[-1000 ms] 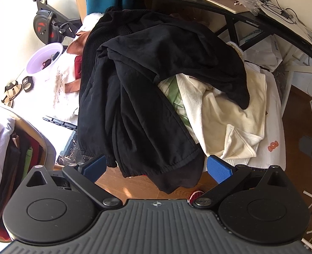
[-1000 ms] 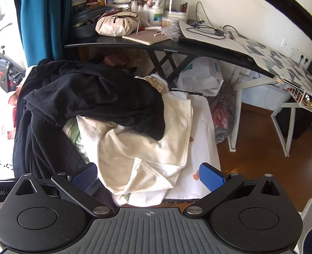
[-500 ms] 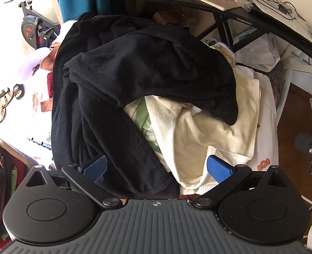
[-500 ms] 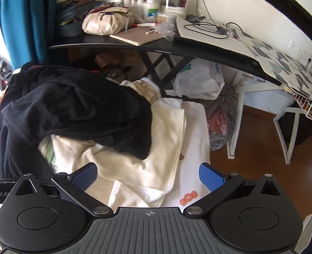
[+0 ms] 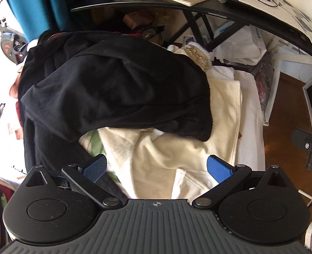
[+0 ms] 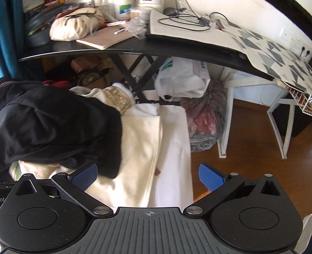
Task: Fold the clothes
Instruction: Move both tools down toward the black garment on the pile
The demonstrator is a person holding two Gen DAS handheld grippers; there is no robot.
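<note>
A heap of clothes lies on a white-covered surface. A black garment (image 5: 117, 93) is draped over the top, its cuff hanging over a cream garment (image 5: 156, 160). A gold-trimmed white piece (image 5: 196, 55) sticks out at the far end. My left gripper (image 5: 156, 167) hovers open above the cream cloth, nothing between its blue pads. In the right wrist view the black garment (image 6: 50, 127) fills the left and the cream garment (image 6: 139, 148) lies beside it. My right gripper (image 6: 148, 175) is open over the cream cloth's right edge, holding nothing.
A cluttered black desk (image 6: 134, 48) overhangs the far end of the pile. Plastic bags (image 6: 183, 78) and a white table frame (image 6: 278, 116) stand on the wood floor at the right. A teal curtain (image 5: 29, 2) hangs at the left.
Both grippers have moved forward and to the right over the pile, from its near black edge toward the cream garment and the desk. Both stayed open.
</note>
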